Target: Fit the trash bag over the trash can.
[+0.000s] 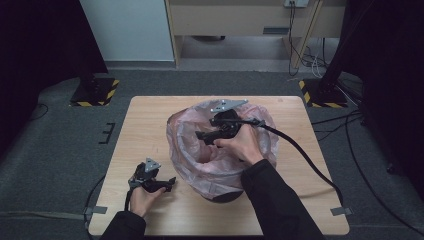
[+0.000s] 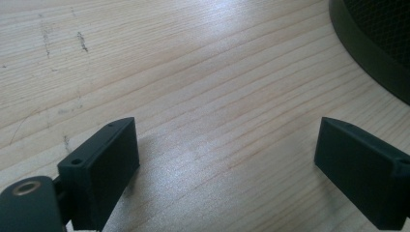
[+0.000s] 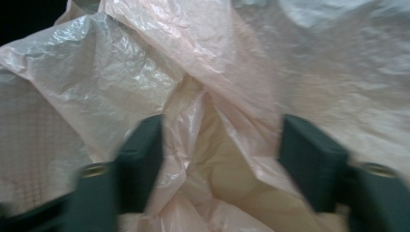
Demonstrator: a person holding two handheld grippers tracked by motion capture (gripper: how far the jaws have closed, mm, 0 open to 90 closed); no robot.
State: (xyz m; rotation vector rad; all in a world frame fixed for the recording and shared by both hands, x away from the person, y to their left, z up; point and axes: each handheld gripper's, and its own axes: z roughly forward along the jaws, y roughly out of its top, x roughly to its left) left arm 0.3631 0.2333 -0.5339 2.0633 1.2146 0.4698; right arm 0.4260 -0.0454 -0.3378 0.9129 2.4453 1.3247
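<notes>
Pink plastic liner (image 1: pixel 192 145) sits in the black mesh bin (image 1: pixel 225 196) at the table's (image 1: pixel 150 120) centre, folded over the rim, probably for fitting. The right gripper (image 1: pixel 206 137) reaches inside from 3 o'clock, jaws apart around a crumpled fold, not pressing it. The left gripper (image 1: pixel 167 184) rests idle at 8 o'clock, wide open. Its own view shows bare wood (image 2: pixel 203 72) and the bin's base (image 2: pixel 367 43); the right gripper view shows the liner's (image 3: pixel 212 87) wrinkles

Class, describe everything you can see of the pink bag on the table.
The pink bag is thin, crinkled, see-through plastic. It lines a dark mesh bin standing upright near the middle of the table, its top folded out over the rim and hanging down the sides. The bin's mesh shows through it. The right tongs reach into its mouth, jaws apart with loose folds between them. Whether they touch it is unclear.
</notes>
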